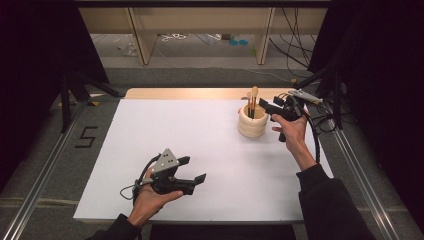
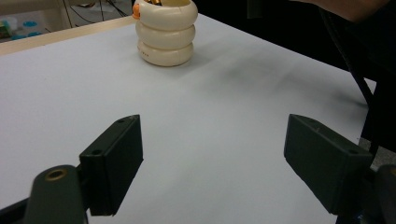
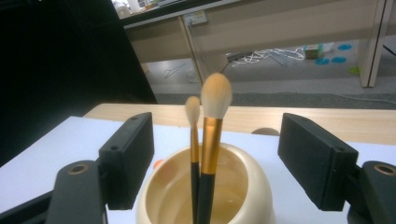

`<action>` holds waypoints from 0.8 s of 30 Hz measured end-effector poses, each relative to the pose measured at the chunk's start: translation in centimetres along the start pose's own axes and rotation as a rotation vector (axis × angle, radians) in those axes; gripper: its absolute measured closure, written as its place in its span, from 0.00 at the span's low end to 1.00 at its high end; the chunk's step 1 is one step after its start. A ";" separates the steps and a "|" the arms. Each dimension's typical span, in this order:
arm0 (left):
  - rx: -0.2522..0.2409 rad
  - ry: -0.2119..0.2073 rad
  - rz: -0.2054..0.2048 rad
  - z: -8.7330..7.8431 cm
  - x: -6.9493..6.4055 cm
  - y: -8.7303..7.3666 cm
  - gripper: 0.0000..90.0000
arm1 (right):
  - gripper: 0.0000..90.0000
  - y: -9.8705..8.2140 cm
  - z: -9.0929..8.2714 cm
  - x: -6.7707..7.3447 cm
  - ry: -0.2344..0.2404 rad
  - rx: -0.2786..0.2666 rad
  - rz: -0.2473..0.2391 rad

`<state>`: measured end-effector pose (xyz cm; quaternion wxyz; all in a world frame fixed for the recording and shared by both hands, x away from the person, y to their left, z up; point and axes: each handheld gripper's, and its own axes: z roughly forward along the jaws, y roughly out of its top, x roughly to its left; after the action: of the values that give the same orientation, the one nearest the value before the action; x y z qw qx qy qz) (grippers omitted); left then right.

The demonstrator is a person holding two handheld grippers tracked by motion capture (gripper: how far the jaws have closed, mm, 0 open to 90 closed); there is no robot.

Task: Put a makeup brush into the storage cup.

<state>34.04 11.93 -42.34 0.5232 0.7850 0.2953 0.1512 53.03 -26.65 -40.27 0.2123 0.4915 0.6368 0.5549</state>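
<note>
A cream ribbed holder point(image 1: 252, 121) stands upright near the far right corner of the white bench point(image 1: 200, 150), with two brushes point(image 1: 252, 102) standing bristles-up inside it. In the right gripper view the larger brush point(image 3: 211, 140) and the smaller brush point(image 3: 193, 140) stand side by side, touching or nearly so, black handles down in the holder point(image 3: 252, 186). The right gripper point(image 1: 272, 107) hovers just beside the holder on its right, pointing at the brushes; its jaws stand wide apart, one on either side of the brushes, pads clear of them and holding nothing. The left gripper point(image 1: 192, 170) rests in the person's left hand point(image 1: 150, 200) well apart from the holder, near the bench's front edge, aimed toward it. Its jaws are also spread wide and empty, with bare bench between them and the holder point(image 2: 166, 35) beyond.
</note>
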 end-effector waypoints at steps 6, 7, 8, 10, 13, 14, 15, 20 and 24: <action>-0.003 0.000 0.001 -0.1 0.1 0.0 0.22 | 0.27 0.2 -0.5 0.8 0.006 -0.003 -0.023; -0.004 0.001 0.006 -0.1 0.1 0.0 0.22 | 0.27 0.2 -0.5 0.9 0.017 -0.011 -0.022; -0.004 0.001 0.006 -0.1 0.1 0.0 0.22 | 0.26 0.2 -0.7 1.1 0.012 0.004 -0.023; -0.005 0.003 0.009 -0.1 0.1 0.0 0.22 | 0.26 0.2 -0.7 1.2 0.023 -0.009 -0.026; -0.006 0.004 0.018 -0.1 0.2 0.1 0.22 | 0.25 0.2 -1.0 1.5 0.021 -0.002 -0.030; -0.006 0.005 0.018 -0.1 0.2 0.1 0.22 | 0.25 0.2 -1.1 1.6 0.035 -0.010 -0.036; -0.008 0.004 0.022 -0.1 0.3 0.1 0.22 | 0.25 0.2 -1.3 1.7 0.028 0.010 -0.036; -0.006 0.008 0.022 -0.1 0.3 0.1 0.22 | 0.26 0.0 -1.7 2.2 0.039 0.012 -0.055; -0.009 0.004 0.021 -0.1 0.3 0.1 0.22 | 0.26 -0.2 -2.0 2.6 0.050 0.017 -0.069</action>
<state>34.22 12.17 -42.24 0.5245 0.7854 0.2873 0.1597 50.24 -25.33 -39.13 0.2110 0.4571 0.6631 0.5539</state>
